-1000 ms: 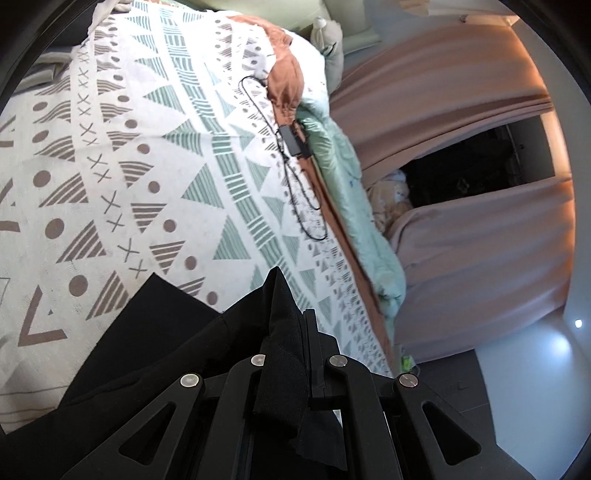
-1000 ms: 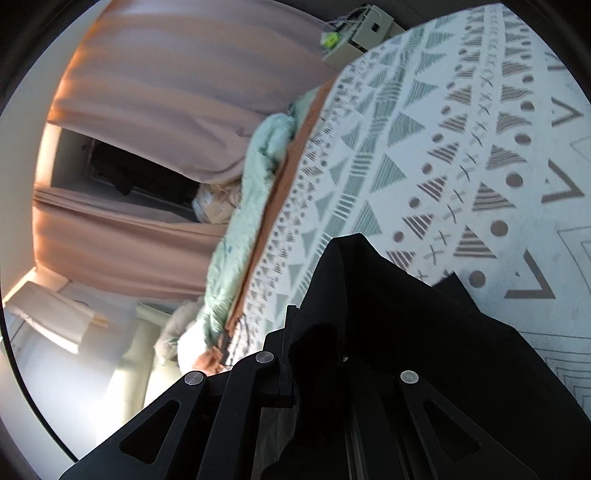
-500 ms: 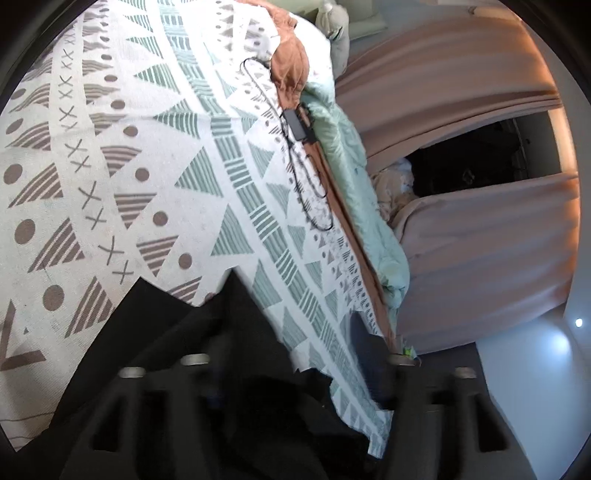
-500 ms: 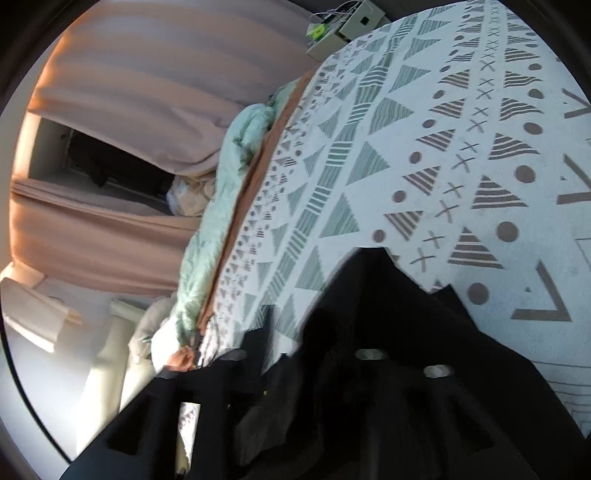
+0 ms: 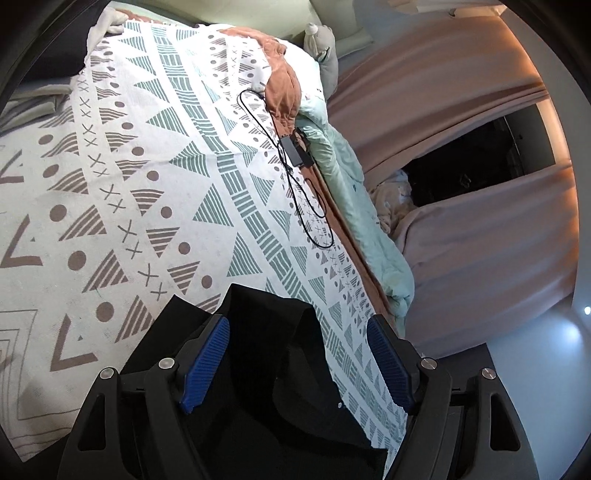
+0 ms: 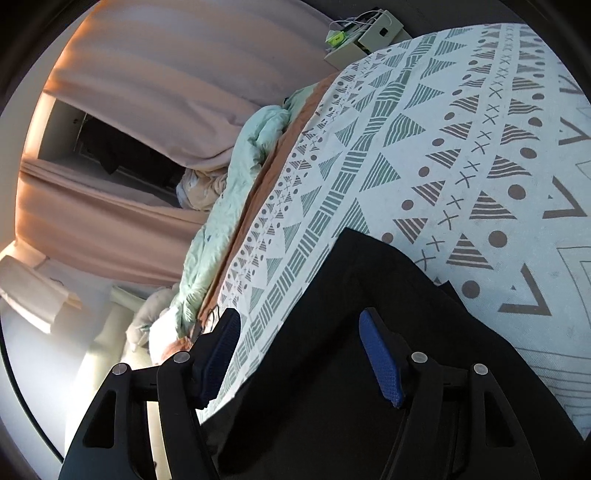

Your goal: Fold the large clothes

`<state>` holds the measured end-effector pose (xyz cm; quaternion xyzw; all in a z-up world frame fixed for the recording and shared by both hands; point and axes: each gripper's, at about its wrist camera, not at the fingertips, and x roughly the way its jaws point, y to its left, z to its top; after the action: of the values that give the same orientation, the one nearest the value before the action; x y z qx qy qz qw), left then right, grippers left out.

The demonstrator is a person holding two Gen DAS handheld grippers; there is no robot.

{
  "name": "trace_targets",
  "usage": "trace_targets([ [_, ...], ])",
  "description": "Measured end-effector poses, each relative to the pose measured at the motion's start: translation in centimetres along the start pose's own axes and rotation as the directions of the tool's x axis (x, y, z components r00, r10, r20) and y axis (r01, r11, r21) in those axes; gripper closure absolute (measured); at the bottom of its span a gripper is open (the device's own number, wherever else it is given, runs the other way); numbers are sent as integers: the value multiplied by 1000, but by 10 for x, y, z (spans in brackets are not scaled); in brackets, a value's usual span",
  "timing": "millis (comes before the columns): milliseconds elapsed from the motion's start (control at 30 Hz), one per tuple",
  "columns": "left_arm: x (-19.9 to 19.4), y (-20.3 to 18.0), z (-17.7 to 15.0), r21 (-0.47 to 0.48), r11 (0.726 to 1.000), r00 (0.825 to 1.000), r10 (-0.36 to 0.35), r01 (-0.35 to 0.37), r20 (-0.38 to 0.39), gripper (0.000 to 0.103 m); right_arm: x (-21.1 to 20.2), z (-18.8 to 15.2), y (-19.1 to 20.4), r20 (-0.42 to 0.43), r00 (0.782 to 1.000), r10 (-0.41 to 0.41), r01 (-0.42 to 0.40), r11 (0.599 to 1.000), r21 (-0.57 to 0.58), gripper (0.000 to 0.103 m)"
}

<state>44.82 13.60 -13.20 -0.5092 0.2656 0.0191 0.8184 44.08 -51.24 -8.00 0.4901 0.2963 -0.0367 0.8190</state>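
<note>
A black garment (image 5: 266, 354) lies flat on the patterned white bedspread (image 5: 140, 177), its folded edge toward the bed's far side. My left gripper (image 5: 299, 343) hovers just above that edge, open, its blue pads (image 5: 205, 358) wide apart and touching no cloth. In the right wrist view the same black garment (image 6: 369, 332) spreads under my right gripper (image 6: 299, 343), which is also open; its blue pads (image 6: 380, 365) stand clear of the fabric, one over the bedspread (image 6: 461, 129).
A black cable with an adapter (image 5: 295, 155) lies near the bed's far edge, beside a rust blanket (image 5: 284, 92) and a mint quilt (image 5: 351, 192). Pink curtains (image 5: 461, 122) hang beyond. A small box with wires (image 6: 365, 33) sits past the bed corner.
Both grippers were shut on bunched black cloth a second ago. They have let go and opened wide, and the garment now lies flat on the bed beneath them.
</note>
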Motion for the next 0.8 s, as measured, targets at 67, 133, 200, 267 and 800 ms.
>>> trace_targets([
  [67, -8, -4, 1, 35, 999, 1000, 16, -16, -12, 26, -3, -5, 11, -30, 999, -13, 11, 999, -44, 36],
  [133, -16, -8, 1, 79, 996, 999, 43, -41, -21, 26, -5, -10, 22, -59, 998, -34, 28, 995, -99, 36],
  [200, -24, -9, 3, 126, 990, 997, 74, -70, -27, 26, -6, -16, 36, -95, 994, -60, 42, 983, -177, 36],
  [267, -32, -8, 4, 162, 983, 995, 97, -91, -30, 26, -7, -25, 50, -121, 988, -95, 61, 963, -261, 36],
  [800, -106, 48, -32, 230, 962, 982, 169, -147, -80, 29, -60, -108, 56, -176, 957, -229, 114, 860, -498, 36],
])
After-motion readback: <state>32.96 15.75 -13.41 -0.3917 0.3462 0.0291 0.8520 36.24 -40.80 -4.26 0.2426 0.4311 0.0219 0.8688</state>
